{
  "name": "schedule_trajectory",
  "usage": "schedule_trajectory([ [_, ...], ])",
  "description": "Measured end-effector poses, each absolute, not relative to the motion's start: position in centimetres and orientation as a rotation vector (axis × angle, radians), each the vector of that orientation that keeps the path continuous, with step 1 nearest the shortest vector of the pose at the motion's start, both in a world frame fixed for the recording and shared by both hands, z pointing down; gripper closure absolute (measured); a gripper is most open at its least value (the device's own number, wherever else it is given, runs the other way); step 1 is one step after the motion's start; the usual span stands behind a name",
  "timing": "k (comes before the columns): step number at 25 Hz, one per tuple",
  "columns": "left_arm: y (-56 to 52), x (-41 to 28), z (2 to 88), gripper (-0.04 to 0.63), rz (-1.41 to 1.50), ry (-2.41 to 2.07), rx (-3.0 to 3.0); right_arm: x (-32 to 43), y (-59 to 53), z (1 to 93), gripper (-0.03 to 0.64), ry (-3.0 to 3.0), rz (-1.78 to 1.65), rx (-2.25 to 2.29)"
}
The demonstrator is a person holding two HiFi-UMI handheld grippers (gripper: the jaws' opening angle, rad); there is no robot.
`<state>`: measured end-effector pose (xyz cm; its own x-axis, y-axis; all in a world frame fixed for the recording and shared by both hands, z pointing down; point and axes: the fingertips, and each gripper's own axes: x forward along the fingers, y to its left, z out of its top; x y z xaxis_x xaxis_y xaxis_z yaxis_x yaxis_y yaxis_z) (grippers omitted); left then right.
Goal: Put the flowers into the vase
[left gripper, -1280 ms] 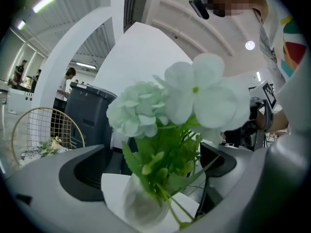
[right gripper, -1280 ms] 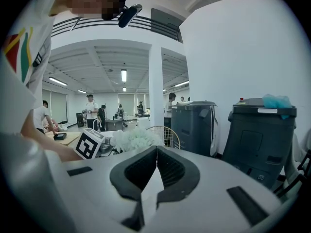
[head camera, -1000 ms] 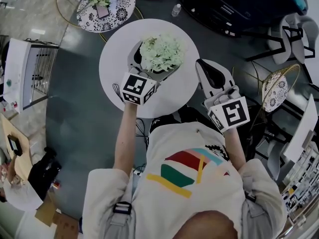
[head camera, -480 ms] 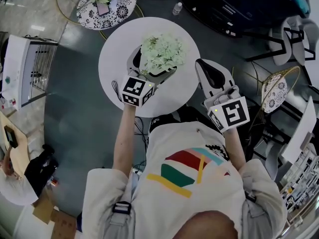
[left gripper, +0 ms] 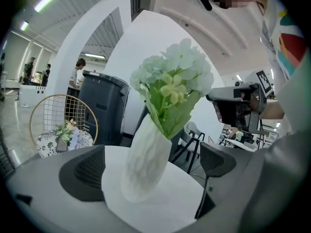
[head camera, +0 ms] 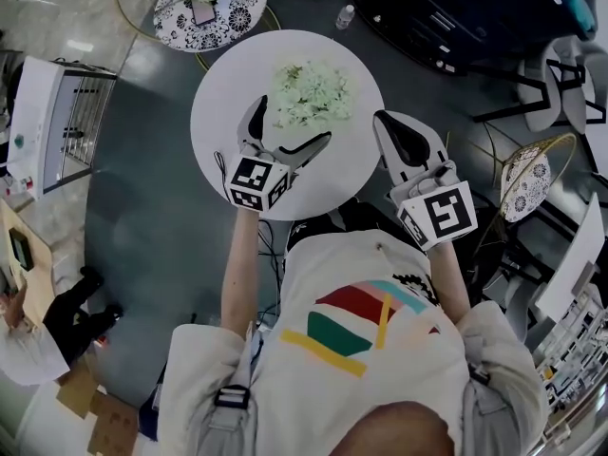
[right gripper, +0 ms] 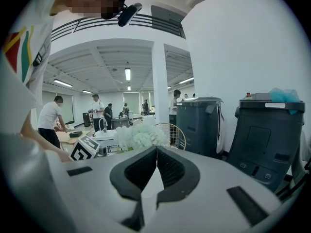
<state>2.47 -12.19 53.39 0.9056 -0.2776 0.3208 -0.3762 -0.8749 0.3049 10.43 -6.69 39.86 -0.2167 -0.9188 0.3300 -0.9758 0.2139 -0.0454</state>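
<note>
Overhead, the only print that reads clearly is the black-and-white square marker on each cube: the left cube [head camera: 255,180] and the right cube [head camera: 437,215]. The person's white shirt [head camera: 366,326] carries a striped patch of red, green, yellow and blue, with no wording that I can make out.

The flowers [head camera: 312,93] already stand in the vase [left gripper: 146,159] on the round white table [head camera: 228,74], towards its far side. They form a pale, rounded cluster of greenish-white blossoms over broad green leaves. The vase is white with a faceted, rippled surface and a narrow neck, and it stands upright. From above, the blossoms hide it completely.

The left gripper [head camera: 291,122] is over the table with its jaws spread wide. In the left gripper view the vase stands in the gap ahead, clear of both dark pads [left gripper: 82,171]. The right gripper [head camera: 391,129] is held at the table's right edge. Its jaws are pressed together with nothing between them, as the right gripper view shows [right gripper: 155,152].

A smaller table with a black-and-white floral top [head camera: 233,12] stands beyond the white one, well apart
</note>
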Motion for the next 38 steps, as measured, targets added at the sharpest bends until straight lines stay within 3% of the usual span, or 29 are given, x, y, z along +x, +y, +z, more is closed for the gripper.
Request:
schedule_trajectory([
  [14,-10.3,-3.0,48.7,0.011,0.231,-0.66,2.635,10.5,-4.9,38.2,0.604,-2.368,0.315,1.77],
  [15,-10.2,-3.5,47.9,0.04,0.196,-0.684,2.626,10.6,-4.8,38.0,0.604,-2.382,0.323,1.778],
  [19,-10.3,-4.9,45.0,0.301,0.115,-0.77,2.621,10.9,-5.2,36.4,0.604,-2.44,0.303,1.8],
  [23,-10.7,-5.1,41.2,0.399,0.133,-0.911,2.716,10.9,-5.4,35.3,0.604,-2.477,0.249,1.798],
  [24,-10.9,-5.4,40.0,0.452,0.106,-0.975,2.72,10.9,-5.5,35.0,0.604,-2.485,0.241,1.799],
  [25,-11.2,-5.8,38.8,0.547,0.077,-1.046,2.714,10.8,-5.5,34.7,0.604,-2.491,0.232,1.802],
  [26,-11.5,-6.2,37.6,0.589,0.05,-1.11,2.707,10.7,-5.7,34.4,0.604,-2.496,0.22,1.809],
  [38,-10.2,-8.3,28.2,0.589,-0.205,-1.401,2.673,7.3,-5.8,28.3,0.604,-2.654,0.03,1.8],
])
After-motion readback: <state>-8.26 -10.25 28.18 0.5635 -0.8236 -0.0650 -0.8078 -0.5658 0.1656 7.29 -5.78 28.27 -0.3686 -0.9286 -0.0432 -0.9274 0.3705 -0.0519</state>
